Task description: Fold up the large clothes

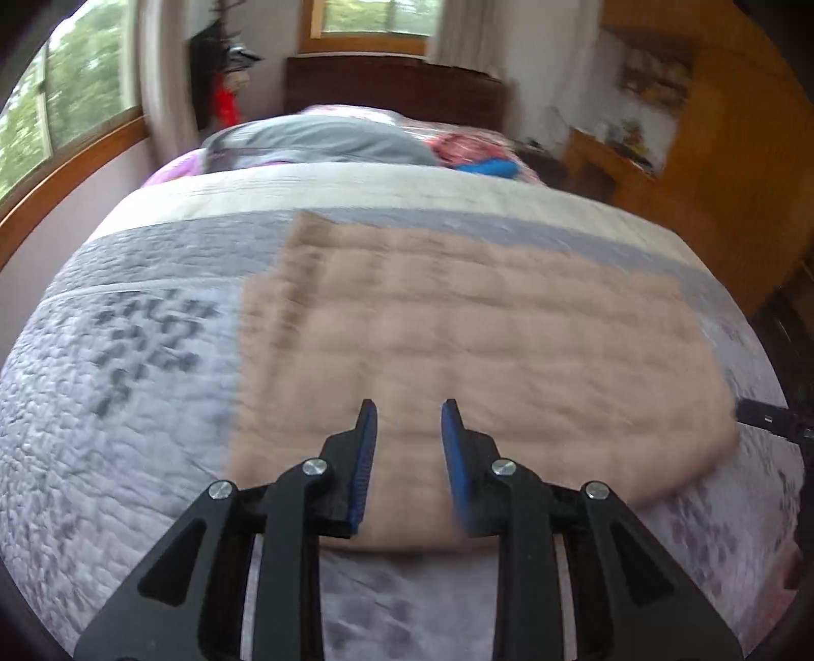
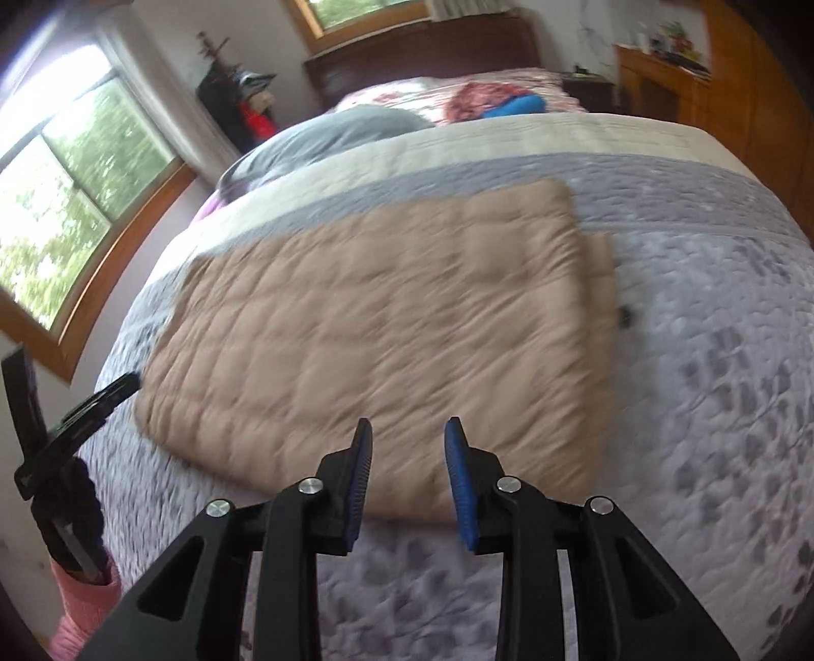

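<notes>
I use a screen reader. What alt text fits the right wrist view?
A folded tan padded garment lies flat on a grey quilted bed. The right gripper hangs open above its near edge, holding nothing; the left gripper shows at the left.

Before me a bed (image 1: 152, 407) under a grey quilt, dark headboard (image 2: 432, 46) beyond, wood-framed windows (image 2: 76, 203) on my left bright with green daylight, pale walls (image 1: 76, 203), wooden cabinets (image 1: 737, 152) to my right
</notes>
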Motion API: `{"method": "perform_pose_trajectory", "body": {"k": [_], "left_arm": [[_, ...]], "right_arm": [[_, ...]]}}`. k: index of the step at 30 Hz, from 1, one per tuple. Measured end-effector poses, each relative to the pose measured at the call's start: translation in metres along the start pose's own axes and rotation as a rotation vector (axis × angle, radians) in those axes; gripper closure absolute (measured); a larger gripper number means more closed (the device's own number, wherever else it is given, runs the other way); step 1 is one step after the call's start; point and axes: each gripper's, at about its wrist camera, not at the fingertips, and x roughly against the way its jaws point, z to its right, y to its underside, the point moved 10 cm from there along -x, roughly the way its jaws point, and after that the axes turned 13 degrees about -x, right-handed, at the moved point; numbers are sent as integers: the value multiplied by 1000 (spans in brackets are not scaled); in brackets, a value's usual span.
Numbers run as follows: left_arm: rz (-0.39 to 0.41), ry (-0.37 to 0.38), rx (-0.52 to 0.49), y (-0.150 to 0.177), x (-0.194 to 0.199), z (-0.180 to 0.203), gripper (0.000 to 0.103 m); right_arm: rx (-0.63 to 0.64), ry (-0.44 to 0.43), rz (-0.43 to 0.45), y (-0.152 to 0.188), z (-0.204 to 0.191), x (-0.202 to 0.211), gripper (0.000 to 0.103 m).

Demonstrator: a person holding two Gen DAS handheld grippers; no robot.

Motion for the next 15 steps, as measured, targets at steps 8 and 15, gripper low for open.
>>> {"method": "perform_pose_trajectory", "body": {"k": [8,15], "left_arm": [[-105,10,-69,35,-45,32,77],[-134,39,-87,56,-68,32,76]], "right_arm": [[42,68,-33,24,-8,-38,74],[3,107,-93,42,13,-72,77]]}}
